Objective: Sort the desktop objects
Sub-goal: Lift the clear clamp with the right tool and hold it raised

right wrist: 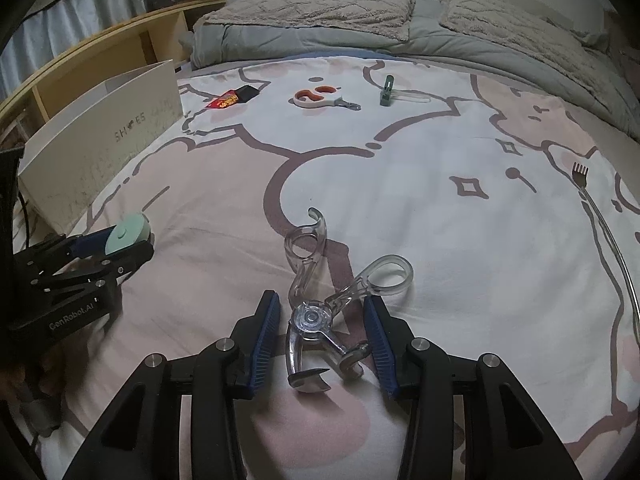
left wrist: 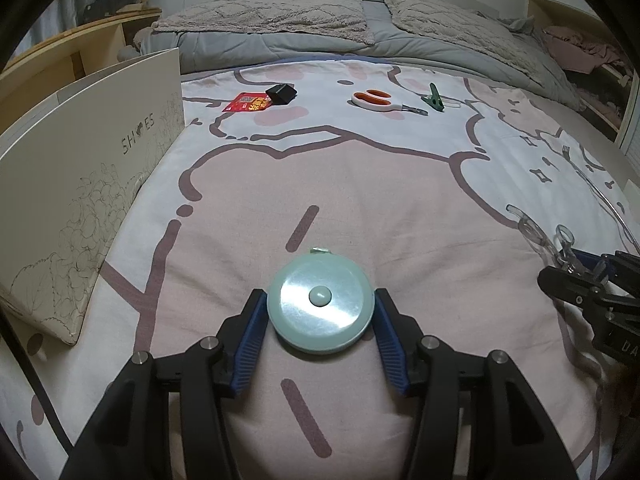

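Observation:
My left gripper [left wrist: 320,316] has its blue pads against both sides of a round mint-green tape measure [left wrist: 320,307] that rests on the bedsheet; it also shows in the right wrist view [right wrist: 129,233]. My right gripper [right wrist: 320,328] is open around a clear-handled eyelash curler [right wrist: 320,304] lying on the sheet, with gaps between the pads and the curler. The curler's handles show at the right edge of the left wrist view [left wrist: 536,236].
A white shoe box [left wrist: 92,184] stands at the left. At the far side lie a red packet [left wrist: 250,103], a black clip [left wrist: 281,94], orange-handled clippers [left wrist: 378,101] and a green clothespin [left wrist: 434,99]. A long-handled fork [right wrist: 600,216] lies at the right. Pillows and a grey duvet lie behind.

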`<state>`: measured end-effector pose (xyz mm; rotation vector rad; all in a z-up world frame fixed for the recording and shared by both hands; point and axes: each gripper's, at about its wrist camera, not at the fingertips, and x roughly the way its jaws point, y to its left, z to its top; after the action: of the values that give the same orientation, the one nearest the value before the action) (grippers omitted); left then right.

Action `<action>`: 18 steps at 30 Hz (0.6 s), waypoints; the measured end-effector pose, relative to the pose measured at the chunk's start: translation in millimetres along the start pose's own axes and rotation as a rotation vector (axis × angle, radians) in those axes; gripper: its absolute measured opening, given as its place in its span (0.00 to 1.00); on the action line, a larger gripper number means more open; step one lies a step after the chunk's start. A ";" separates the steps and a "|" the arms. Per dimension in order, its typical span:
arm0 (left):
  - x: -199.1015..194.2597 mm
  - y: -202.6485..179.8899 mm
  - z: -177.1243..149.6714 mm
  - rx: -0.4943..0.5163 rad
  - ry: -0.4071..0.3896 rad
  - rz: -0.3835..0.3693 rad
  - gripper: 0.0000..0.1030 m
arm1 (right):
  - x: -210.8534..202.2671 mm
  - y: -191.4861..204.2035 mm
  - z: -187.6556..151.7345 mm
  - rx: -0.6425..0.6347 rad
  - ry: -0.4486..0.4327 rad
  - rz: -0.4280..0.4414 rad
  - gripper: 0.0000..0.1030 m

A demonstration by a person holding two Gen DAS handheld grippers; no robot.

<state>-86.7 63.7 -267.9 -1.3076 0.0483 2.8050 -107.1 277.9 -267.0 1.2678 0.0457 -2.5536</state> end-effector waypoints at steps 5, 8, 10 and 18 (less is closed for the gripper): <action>-0.1 0.4 -0.1 -0.003 0.001 -0.004 0.52 | 1.4 -2.6 -0.6 0.013 0.000 0.012 0.43; 0.9 2.8 1.1 -0.018 0.006 -0.029 0.57 | 1.7 -1.3 -2.0 0.009 -0.005 0.007 0.43; 1.6 4.1 3.1 -0.027 0.013 -0.047 0.61 | 1.5 -1.3 -2.4 0.010 -0.008 0.007 0.42; 5.5 0.1 8.7 -0.034 0.027 -0.055 0.68 | 1.4 -2.3 -3.1 0.021 -0.009 0.017 0.42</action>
<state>-96.8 64.1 -266.6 -1.3335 -0.0342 2.7549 -106.1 280.3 -270.2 1.2593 0.0068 -2.5511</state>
